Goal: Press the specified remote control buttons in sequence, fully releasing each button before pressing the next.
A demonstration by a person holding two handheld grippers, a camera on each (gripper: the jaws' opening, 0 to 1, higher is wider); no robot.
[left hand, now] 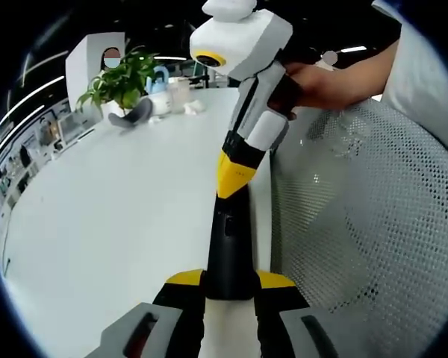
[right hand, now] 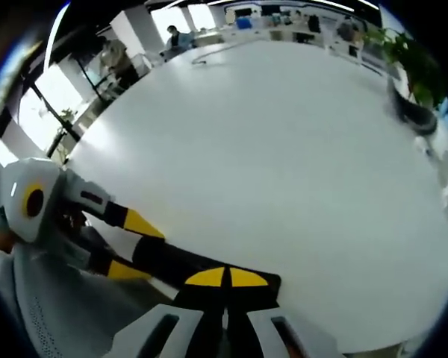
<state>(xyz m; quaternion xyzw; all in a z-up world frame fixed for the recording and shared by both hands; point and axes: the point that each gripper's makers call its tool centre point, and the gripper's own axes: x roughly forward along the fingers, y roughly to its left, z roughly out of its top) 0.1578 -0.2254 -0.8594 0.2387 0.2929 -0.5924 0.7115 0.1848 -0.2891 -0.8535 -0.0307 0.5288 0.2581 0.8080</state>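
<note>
While clamped in the left hand-held gripper [left hand: 228, 287], remote control [left hand: 228, 246] met end-on by right hand-held gripper [left hand: 235, 175], closed; pressing step, full release due next.

Black remote [left hand: 228, 246] (white table [left hand: 112, 216])

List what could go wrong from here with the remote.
1. The left gripper clamps the remote near one end, while the shut right gripper bears on its far end. That push may lever it loose.
2. The remote sits along the table edge, beside the mesh chair. A slip could drop it off the table.
3. The buttons are too dark to make out, so a wrong press may go unnoticed.
</note>
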